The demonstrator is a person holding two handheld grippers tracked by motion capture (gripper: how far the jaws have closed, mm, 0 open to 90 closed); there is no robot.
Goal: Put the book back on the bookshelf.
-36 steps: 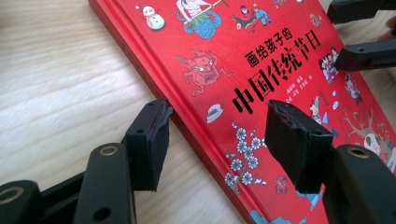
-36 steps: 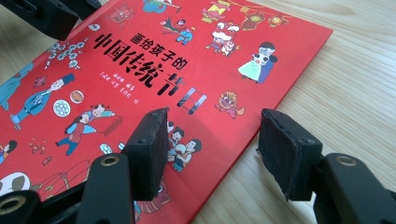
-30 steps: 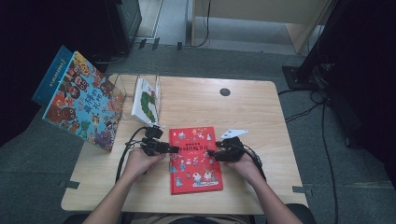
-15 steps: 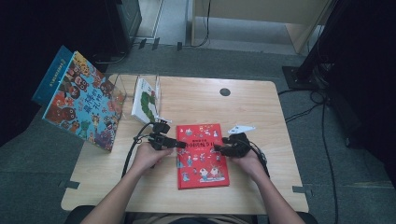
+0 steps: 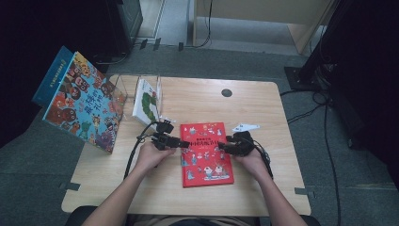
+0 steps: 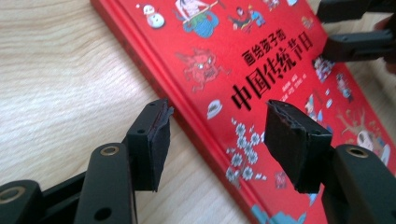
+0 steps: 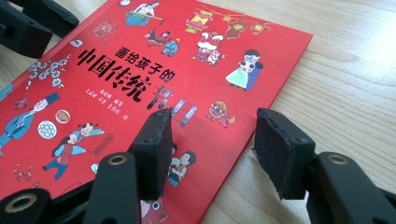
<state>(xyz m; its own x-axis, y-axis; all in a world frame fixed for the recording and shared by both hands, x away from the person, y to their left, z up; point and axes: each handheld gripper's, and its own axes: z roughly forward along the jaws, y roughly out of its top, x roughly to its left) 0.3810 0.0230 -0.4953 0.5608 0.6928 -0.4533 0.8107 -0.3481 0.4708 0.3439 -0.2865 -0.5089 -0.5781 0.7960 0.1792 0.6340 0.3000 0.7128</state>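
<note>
Left claw (image 6: 212,140) and right claw (image 7: 212,149), each hand-held, seen along their black jaws. In both gripper views we find the jaws spread, straddling an edge of the glossy red hardcover picture book (image 5: 205,153) without pressing on it: one jaw of the left claw hangs over bare wood beside the book's bound edge, the other over the cover; the right claw mirrors this at the opposite long edge. We judge this symmetric placement to be a set-up for steadying or shifting the book from both sides at once, which would keep it from swivelling.

The book lies flat, cover up, on the pale wooden tabletop (image 5: 263,108), near the person's edge and roughly central between the two hands. Farther out, at the left, a white picture book (image 5: 147,100) stands upright in a clear stand (image 5: 117,87), and a large colourful illustrated book (image 5: 87,108) leans at the tabletop's left edge. A small white object (image 5: 245,127) lies just beyond the right claw.
</note>
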